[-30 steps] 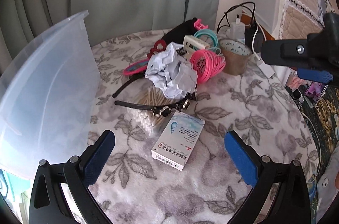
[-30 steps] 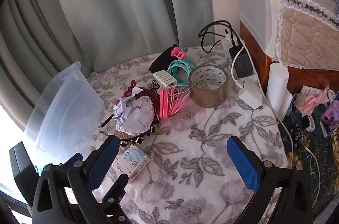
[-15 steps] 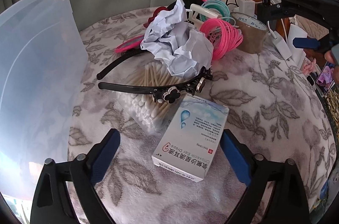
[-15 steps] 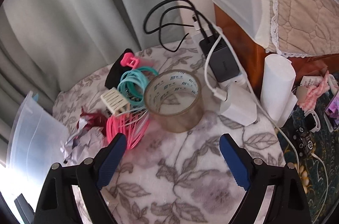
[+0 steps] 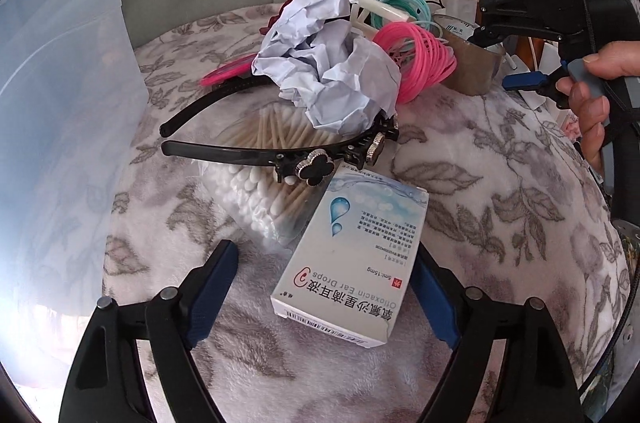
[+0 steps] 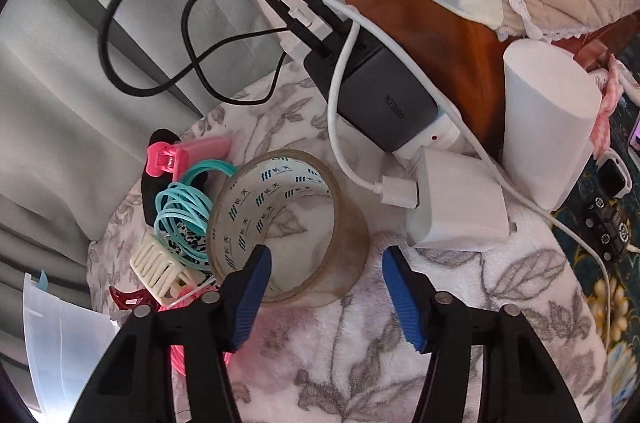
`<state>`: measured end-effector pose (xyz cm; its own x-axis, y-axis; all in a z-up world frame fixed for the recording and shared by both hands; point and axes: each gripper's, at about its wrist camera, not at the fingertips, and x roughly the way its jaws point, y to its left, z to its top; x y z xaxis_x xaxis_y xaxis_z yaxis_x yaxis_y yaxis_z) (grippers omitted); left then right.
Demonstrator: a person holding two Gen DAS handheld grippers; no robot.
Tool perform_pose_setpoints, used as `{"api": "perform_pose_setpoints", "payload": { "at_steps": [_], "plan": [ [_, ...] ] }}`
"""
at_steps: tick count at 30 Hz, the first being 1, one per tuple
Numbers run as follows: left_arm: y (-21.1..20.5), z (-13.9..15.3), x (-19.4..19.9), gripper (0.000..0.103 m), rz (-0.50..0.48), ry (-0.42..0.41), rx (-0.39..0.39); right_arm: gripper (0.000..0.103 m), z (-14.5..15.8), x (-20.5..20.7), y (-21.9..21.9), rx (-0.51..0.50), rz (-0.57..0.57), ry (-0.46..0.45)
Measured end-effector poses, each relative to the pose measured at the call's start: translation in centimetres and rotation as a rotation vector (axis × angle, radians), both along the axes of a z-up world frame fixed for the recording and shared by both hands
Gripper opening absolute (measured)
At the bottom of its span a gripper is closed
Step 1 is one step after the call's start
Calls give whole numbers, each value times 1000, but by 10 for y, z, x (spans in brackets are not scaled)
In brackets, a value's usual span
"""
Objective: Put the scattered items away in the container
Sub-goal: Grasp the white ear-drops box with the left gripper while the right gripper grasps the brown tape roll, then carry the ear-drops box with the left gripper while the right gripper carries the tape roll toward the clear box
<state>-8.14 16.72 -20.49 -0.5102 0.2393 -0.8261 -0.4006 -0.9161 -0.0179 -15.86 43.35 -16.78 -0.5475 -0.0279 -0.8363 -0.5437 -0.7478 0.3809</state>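
The left tongs (image 5: 322, 277) stand apart and have just been narrowing, with the ear drops box (image 5: 350, 263) lying flat between the blue pads, which do not visibly press it. At 11 o'clock of the box a bag of cotton swabs (image 5: 264, 191) touches it, and a black headband (image 5: 256, 155) lies across the swabs; crumpled paper (image 5: 332, 71) sits at 12 o'clock on the pile, pink hair ties (image 5: 420, 63) at 1 o'clock. The translucent container (image 5: 60, 111) stands at 9 o'clock on the floral worktop (image 5: 500, 223). The right tongs (image 6: 326, 285) have also been narrowing: the left pad sits inside the packing tape roll (image 6: 288, 223), the right pad just outside its near wall, not yet touching. Teal hair ties (image 6: 180, 211) and a cream hair clip (image 6: 158, 263) crowd the roll at 9 o'clock, a white charger (image 6: 460, 207) at 3 o'clock, a black adapter (image 6: 384, 103) at 1 o'clock
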Motion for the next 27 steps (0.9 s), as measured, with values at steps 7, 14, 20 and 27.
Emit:
{"api": "perform_pose_setpoints", "payload": {
  "at_steps": [7,14,20,27],
  "plan": [
    [-2,4,7,65,-20,0,15,44,-5,7,1,-62,-29,-8],
    [-9,8,13,58,-20,-15,45,14,-12,32,-1,-115,-40,-21],
    [-15,9,27,53,-34,-42,62,10,-5,61,-12,-134,-15,-4],
    [-25,13,45,50,-42,-62,67,8,1,98,-31,-150,4,-8]
  ]
}}
